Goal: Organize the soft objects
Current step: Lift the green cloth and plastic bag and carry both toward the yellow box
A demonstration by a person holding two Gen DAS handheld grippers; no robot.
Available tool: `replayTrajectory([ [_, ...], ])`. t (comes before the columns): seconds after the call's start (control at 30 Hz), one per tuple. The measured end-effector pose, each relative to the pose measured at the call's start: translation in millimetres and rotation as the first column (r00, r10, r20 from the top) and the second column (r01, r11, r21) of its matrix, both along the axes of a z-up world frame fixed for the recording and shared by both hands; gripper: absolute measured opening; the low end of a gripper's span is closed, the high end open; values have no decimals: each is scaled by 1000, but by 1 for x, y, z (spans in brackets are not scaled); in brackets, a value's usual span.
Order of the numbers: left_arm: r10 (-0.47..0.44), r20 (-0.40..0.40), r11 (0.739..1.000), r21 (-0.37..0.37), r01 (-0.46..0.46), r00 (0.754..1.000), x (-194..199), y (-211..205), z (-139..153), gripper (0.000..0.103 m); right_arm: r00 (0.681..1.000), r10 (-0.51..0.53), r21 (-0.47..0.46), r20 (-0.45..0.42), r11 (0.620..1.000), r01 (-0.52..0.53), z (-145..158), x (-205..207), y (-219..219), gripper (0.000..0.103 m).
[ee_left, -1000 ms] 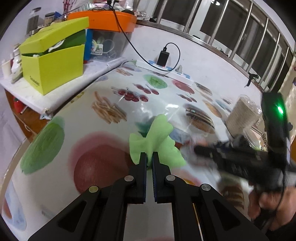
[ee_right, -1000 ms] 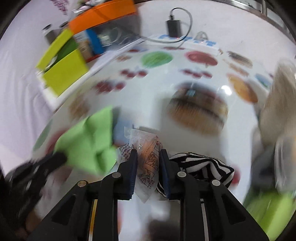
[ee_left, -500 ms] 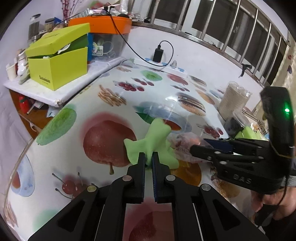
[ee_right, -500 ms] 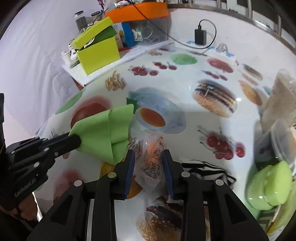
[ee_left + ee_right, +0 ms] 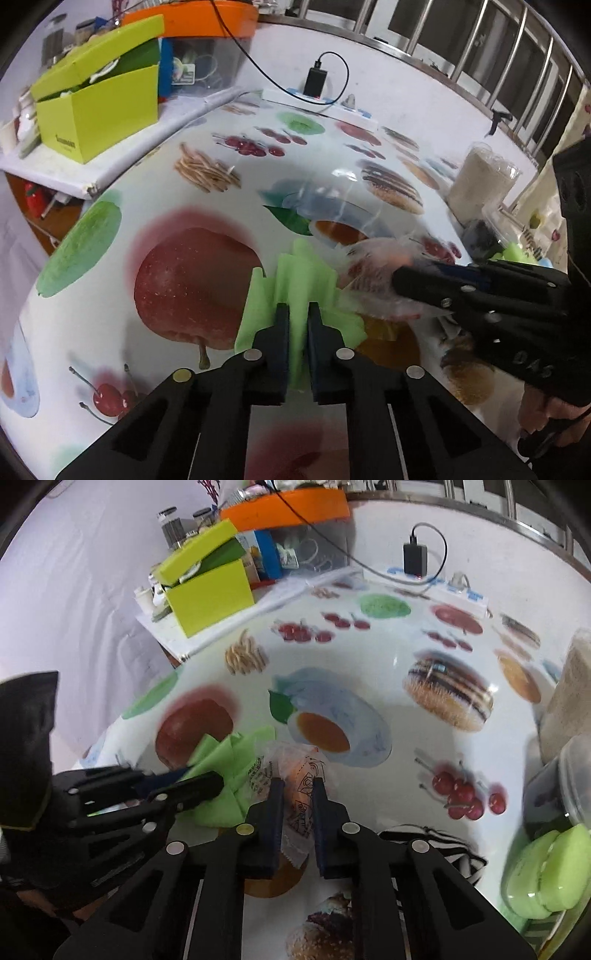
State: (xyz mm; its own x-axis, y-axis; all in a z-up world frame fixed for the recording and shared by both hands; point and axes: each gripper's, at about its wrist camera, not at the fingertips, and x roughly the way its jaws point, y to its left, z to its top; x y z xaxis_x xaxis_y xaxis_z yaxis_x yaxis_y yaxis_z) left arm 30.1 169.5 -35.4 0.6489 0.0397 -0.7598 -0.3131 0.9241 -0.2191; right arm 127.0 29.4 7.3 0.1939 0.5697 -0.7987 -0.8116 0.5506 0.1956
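My left gripper is shut on a bunched green cloth, held low over the fruit-print tablecloth. Right beside it, my right gripper has a crinkly clear plastic packet with orange contents between its fingers; its jaws are closing, and the pads press the packet. The left wrist view shows the right gripper coming in from the right with the packet against the cloth. The right wrist view shows the left gripper and the cloth at the left.
A black-and-white striped cloth lies near the right gripper. Pale green soft pieces, a dark tub and a jar of grain stand at the right. A lime box, an orange-lidded bin and a power strip are at the back.
The right gripper's jaws have narrowed onto the packet. The left gripper has shifted with the green cloth, which is now more bunched and lies against the packet.
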Motion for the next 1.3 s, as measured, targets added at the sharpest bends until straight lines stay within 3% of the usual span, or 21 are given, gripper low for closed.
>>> replayTrajectory([
  [0.07,2,11,1000,-21,-2,1000,-2,4,2,6,1000,-2,22,22,1000,1,10,-1,-3,14],
  [0.2,33,73,999,8,-33,997,-14,6,20,6,998,-30,106,56,994,23,33,-5,-18,14],
  [0.6,29,223,998,46,-41,974,-41,-16,75,6,986,-158,285,53,949,136,78,-9,-100,14],
  [1.3,-169,237,984,89,152,957,-42,-113,93,6,945,-324,339,54,896,288,84,-44,-209,14],
])
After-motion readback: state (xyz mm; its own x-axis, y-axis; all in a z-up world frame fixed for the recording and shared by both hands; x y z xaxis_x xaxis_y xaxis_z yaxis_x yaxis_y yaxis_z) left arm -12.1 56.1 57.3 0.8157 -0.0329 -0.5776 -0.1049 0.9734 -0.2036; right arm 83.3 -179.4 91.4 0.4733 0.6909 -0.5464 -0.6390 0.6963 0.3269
